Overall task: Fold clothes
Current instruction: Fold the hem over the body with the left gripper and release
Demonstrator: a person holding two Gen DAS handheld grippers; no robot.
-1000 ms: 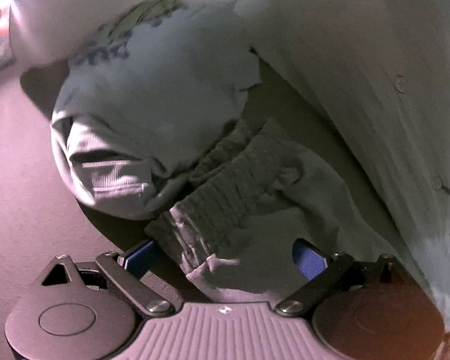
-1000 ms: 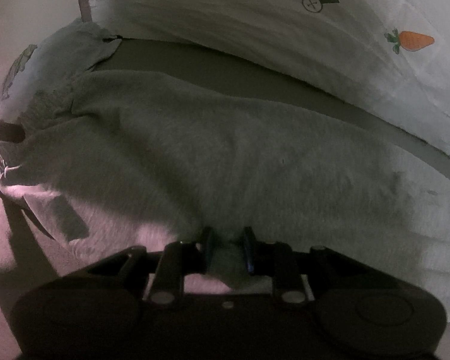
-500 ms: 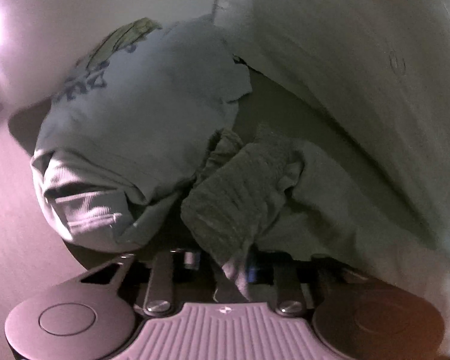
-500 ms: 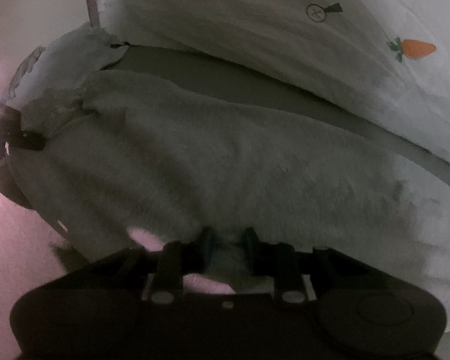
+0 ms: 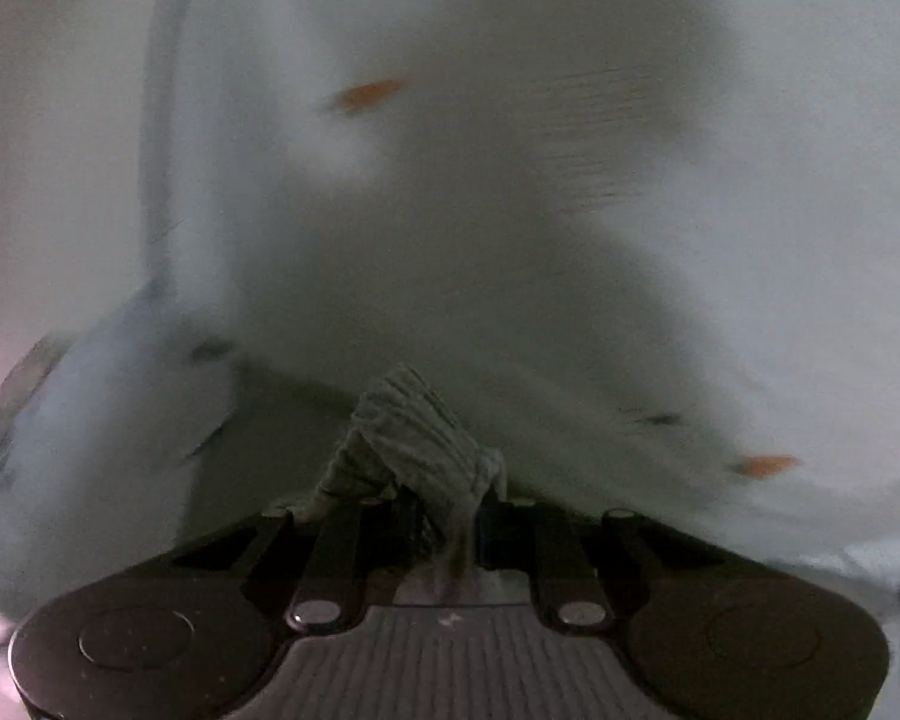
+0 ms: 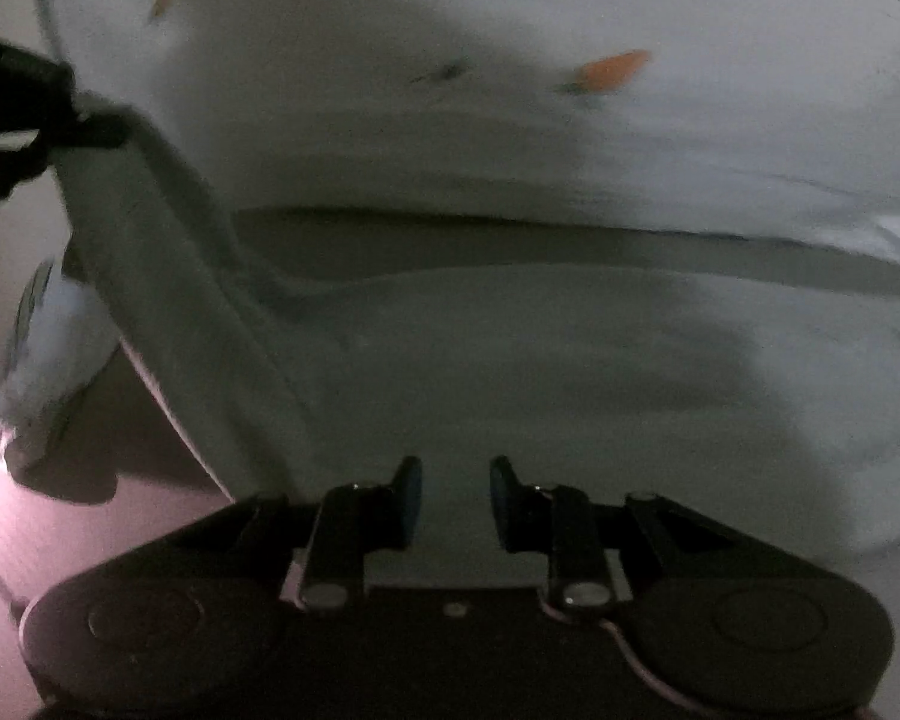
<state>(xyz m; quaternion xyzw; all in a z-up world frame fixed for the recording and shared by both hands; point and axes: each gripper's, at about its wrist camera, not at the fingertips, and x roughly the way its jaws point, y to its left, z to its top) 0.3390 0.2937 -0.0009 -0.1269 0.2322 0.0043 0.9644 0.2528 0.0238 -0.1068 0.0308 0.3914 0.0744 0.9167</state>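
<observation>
A grey knit garment, probably sweatpants [image 6: 510,372], lies spread in front of me. My left gripper [image 5: 447,516] is shut on its ribbed waistband [image 5: 414,438] and holds it lifted. In the right wrist view the left gripper [image 6: 12,114] shows at the upper left, with a band of the grey cloth [image 6: 168,300] stretched down from it. My right gripper [image 6: 450,498] is shut on the near edge of the grey garment; its dark pads stand a small gap apart with cloth between them.
A white sheet with orange carrot prints [image 5: 510,180] fills the background; it also shows in the right wrist view [image 6: 570,90]. A pale blue garment [image 5: 120,396] lies at the left. The pinkish surface [image 6: 90,540] shows at the lower left.
My left gripper closed on the waistband, then lifted it up and away from the pale blue garment. The grey cloth now stretches between both grippers. The right gripper kept its hold.
</observation>
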